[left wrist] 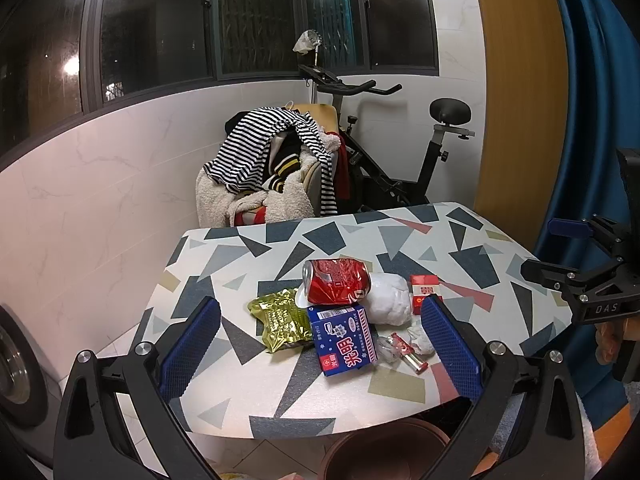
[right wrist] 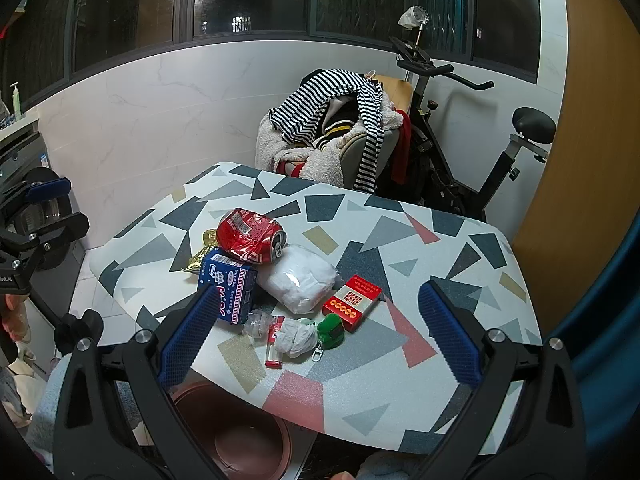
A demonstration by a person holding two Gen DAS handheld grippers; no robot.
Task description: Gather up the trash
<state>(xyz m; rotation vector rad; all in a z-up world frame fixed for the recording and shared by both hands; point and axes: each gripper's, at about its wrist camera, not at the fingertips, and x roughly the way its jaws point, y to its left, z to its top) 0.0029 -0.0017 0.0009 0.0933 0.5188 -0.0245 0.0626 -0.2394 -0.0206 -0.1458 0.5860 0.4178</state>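
Trash lies in a heap on the patterned table: a crushed red can, a blue box, a gold wrapper, a white plastic bag, a red packet, a red lighter, a crumpled tissue and a green item. My left gripper is open above the heap's near side. My right gripper is open above the small items. Both hold nothing.
A brown bin stands on the floor under the table's near edge. A chair piled with clothes and an exercise bike stand behind the table. A washing machine is at the left.
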